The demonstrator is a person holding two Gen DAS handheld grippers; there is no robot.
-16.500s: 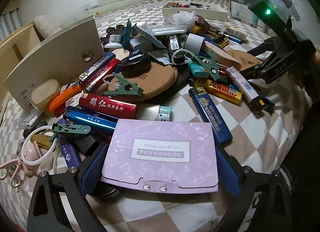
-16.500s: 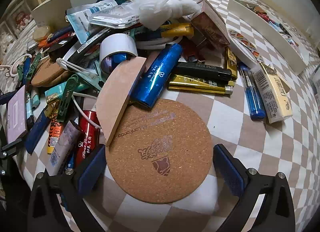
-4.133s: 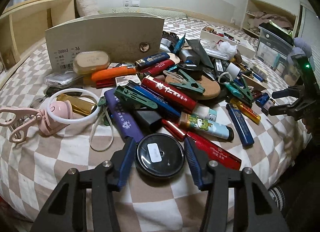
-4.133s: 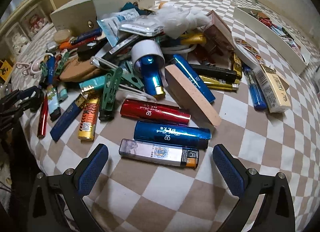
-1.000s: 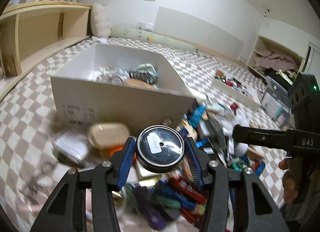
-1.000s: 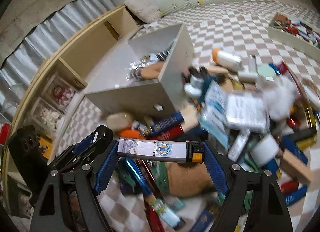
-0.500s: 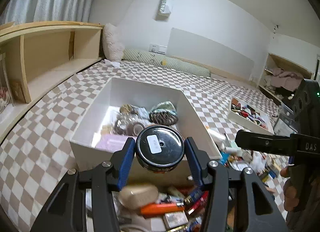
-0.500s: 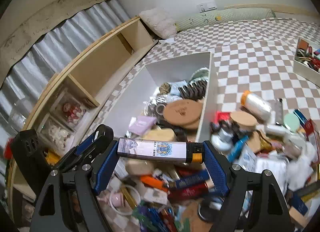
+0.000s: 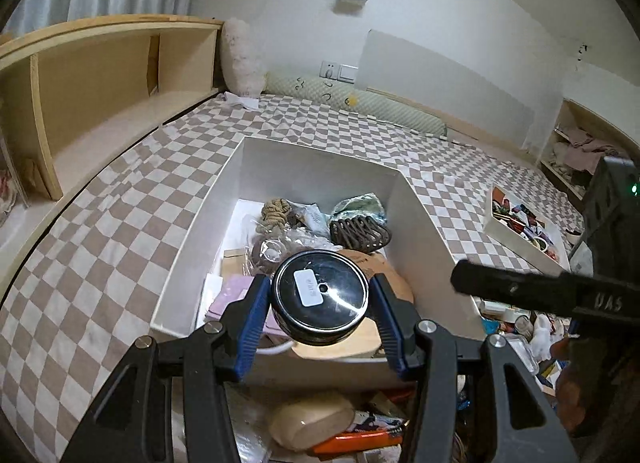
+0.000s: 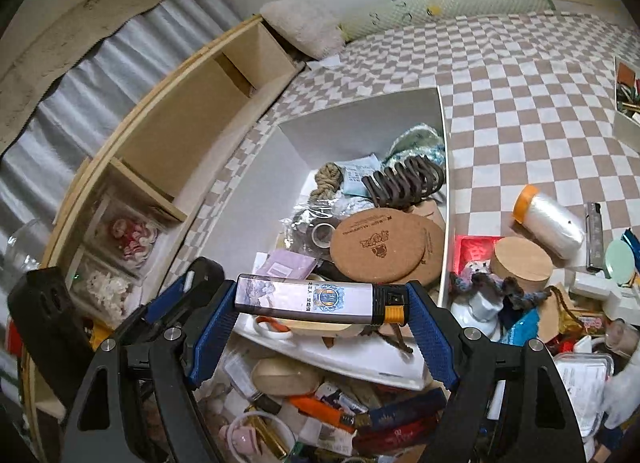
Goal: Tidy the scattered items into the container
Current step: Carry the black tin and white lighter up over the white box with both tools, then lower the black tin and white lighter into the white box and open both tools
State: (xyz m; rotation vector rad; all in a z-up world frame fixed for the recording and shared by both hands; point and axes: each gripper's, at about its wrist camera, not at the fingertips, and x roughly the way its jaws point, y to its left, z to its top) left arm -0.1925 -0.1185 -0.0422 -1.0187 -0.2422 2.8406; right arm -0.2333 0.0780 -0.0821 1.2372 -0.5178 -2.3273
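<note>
- We find the white box [image 9: 416, 219] on the checked bedspread [image 9: 100, 263], open-topped, already holding cork coasters [image 10: 378, 241], a dark ridged hair claw [image 9: 360, 233], a knotted rope [image 10: 328, 179] and a lilac card [image 10: 290, 265].
- The left gripper [image 9: 320, 303] is clamped on a round black tin [image 9: 320, 297] — blue pads pressing both sides — held above the box's near end.
- The right gripper [image 10: 322, 303] grips a silver lighter [image 10: 308, 299] end to end, crosswise, over the box's near wall.
- Loose clutter lies just outside the near wall: a beige case [image 9: 312, 419], an orange item [image 9: 360, 441], more lighters [image 10: 400, 413].
- To the right of the box — a cork lid [image 10: 520, 263] and a clear film roll [image 10: 550, 221].
</note>
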